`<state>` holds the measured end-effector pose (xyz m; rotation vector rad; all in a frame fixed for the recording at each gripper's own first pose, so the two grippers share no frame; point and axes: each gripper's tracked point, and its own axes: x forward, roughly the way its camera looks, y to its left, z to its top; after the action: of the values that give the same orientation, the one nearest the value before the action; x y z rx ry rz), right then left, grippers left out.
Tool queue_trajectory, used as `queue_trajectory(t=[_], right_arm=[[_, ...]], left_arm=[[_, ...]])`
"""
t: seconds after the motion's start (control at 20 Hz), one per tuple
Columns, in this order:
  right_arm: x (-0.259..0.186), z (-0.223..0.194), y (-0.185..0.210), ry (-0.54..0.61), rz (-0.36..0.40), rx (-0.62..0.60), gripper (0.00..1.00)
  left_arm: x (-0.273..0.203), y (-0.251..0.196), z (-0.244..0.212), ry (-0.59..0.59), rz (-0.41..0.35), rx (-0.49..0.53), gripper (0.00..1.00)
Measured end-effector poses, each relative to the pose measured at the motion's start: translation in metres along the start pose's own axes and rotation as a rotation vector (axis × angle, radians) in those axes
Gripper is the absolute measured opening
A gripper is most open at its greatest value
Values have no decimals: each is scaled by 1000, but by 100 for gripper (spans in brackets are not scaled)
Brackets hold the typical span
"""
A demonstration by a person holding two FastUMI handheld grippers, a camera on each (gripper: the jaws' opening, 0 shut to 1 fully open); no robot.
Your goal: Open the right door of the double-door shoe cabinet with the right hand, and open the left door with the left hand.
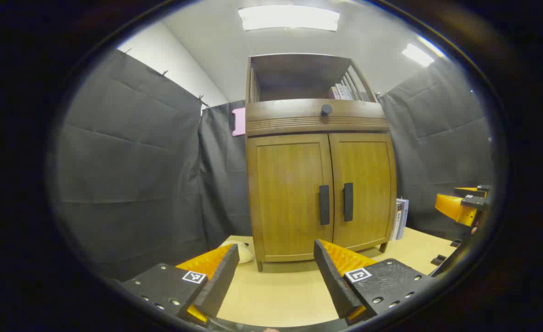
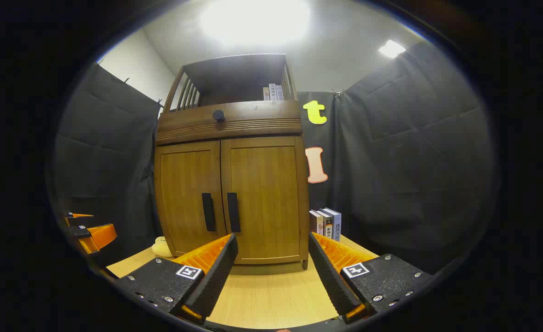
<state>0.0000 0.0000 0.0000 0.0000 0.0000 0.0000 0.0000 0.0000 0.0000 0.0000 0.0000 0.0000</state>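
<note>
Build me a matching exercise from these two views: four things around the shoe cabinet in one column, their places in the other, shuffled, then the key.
Things
1. round dark knob
2. two dark vertical door handles
3. upright books on the table
4. pale rounded object on the table

Places
A. by the cabinet's left foot
B. on the drawer front above the doors
C. beside the cabinet's right side
D. where the two closed wooden doors meet

Pairs: 1-B, 2-D, 3-C, 4-A
</note>
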Motion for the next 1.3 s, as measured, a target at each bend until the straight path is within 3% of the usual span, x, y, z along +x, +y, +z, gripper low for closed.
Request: queue_trajectory(t=[0.9,1.3], right_arm=[[15,-4,5,5,18,19,94],[66,19,27,-40,62,24,95]], left_arm=[[-2,-5,9,-31,-15,10,93],[0,-4,11,-46,18,13,93]])
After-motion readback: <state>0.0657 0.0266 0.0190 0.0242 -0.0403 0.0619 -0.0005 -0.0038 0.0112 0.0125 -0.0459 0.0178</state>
